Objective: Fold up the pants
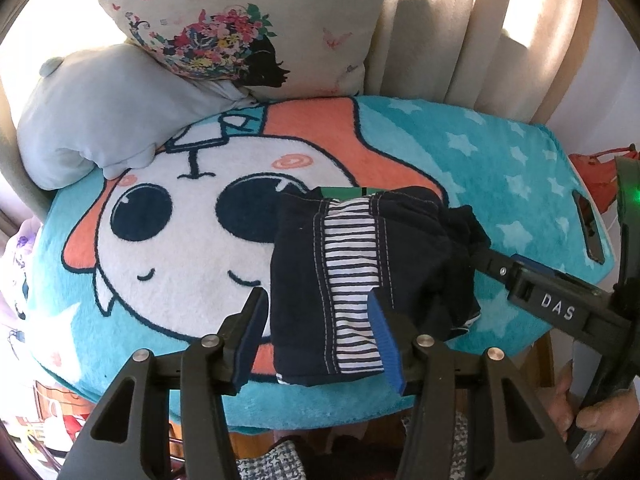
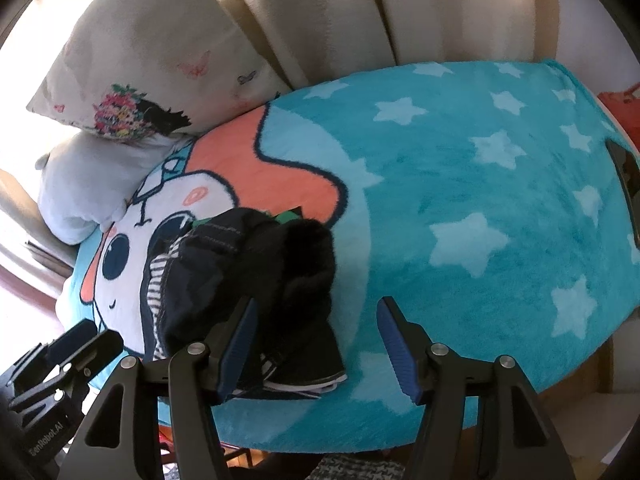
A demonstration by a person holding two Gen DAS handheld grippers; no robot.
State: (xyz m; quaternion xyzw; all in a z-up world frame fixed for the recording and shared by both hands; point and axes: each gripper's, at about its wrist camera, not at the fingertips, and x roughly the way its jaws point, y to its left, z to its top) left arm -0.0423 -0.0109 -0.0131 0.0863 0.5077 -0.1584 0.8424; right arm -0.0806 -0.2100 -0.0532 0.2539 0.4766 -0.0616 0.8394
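The dark navy pants (image 1: pixel 360 272) with a white-and-navy striped side panel lie folded in a small bundle on the turquoise cartoon blanket (image 1: pixel 500 152). They also show in the right wrist view (image 2: pixel 256 280). My left gripper (image 1: pixel 316 332) is open, its fingers straddling the bundle's near left edge. My right gripper (image 2: pixel 316 344) is open and empty at the bundle's right side; its left finger (image 2: pixel 236 344) overlaps the cloth. In the left wrist view the right gripper's finger (image 1: pixel 496 264) touches the bundle's right edge.
A flowered cushion (image 1: pixel 240 28) and a pale blue pillow (image 1: pixel 100 120) lie at the back left, with beige curtains (image 1: pixel 460 28) behind. A red object (image 1: pixel 596 176) sits past the blanket's right edge. The blanket's near edge drops off just in front of the grippers.
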